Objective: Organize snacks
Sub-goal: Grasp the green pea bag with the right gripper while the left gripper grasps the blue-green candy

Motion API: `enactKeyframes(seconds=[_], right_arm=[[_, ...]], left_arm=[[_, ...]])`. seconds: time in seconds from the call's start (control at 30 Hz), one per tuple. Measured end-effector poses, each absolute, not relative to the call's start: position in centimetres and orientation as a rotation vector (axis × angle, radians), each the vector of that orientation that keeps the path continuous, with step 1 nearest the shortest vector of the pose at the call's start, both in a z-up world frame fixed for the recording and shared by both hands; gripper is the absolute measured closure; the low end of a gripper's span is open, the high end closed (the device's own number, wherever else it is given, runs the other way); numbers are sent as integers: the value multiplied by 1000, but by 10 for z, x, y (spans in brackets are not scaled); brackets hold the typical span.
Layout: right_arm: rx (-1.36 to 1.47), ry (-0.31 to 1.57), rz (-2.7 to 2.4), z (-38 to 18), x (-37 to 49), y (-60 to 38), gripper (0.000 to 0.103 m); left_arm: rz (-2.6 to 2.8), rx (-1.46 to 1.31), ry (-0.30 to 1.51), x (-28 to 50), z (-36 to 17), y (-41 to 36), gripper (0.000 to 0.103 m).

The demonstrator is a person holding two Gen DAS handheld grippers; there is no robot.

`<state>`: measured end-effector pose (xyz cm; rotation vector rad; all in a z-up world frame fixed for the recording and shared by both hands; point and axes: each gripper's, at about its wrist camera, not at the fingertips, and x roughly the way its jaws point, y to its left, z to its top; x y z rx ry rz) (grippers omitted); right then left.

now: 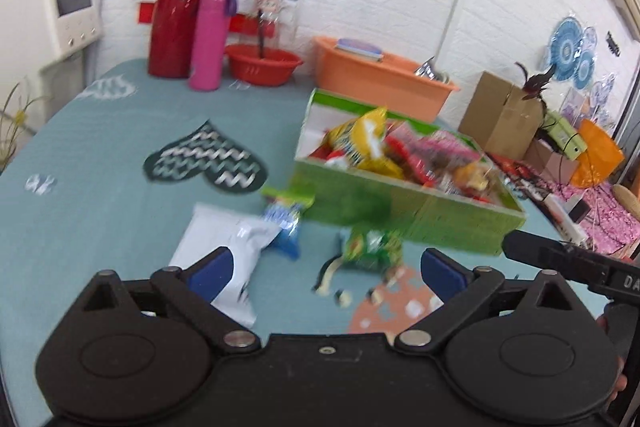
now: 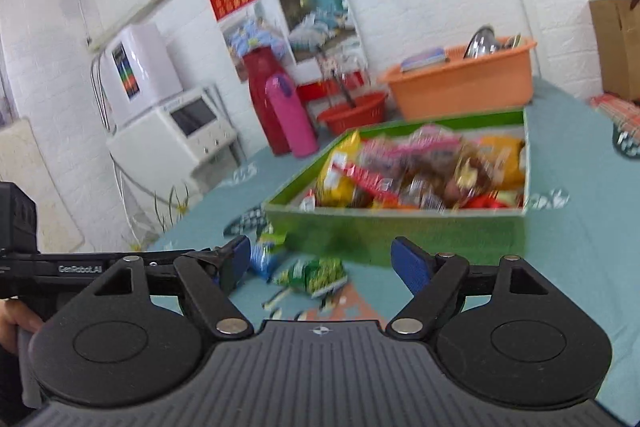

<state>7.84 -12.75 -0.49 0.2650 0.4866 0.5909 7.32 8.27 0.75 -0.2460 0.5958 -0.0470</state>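
Observation:
A green box (image 1: 416, 215) full of snack packets stands on the teal tablecloth; it also shows in the right wrist view (image 2: 400, 231). In front of it lie a white packet (image 1: 224, 247), a blue packet (image 1: 286, 223) and a green packet (image 1: 372, 247). The green packet (image 2: 314, 275) and blue packet (image 2: 264, 257) also show in the right wrist view. My left gripper (image 1: 326, 273) is open and empty above the loose packets. My right gripper (image 2: 322, 259) is open and empty just above the green packet.
At the back stand a red thermos (image 1: 180, 15), a pink bottle (image 1: 210, 39), a red basin (image 1: 264, 65) and an orange tub (image 1: 380, 79). A cardboard box (image 1: 500, 115) sits at the right. The right gripper's body (image 1: 568, 261) shows at the left view's right side.

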Motion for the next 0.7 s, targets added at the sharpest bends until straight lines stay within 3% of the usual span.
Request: enactKeyframes(seconds=[0.57,0.63,0.7], right_arm=[[-125,543,671,-47,144,-38,0],[-108,605,665,-51,144,-41,23],[-87,648,655,-53,138,-49,28]], left_arm=[[-44,-291,596,54,-5,114,0],[-46,-287,599,59,-5,114,0],[-49,-279,602,68,-5,113,0]])
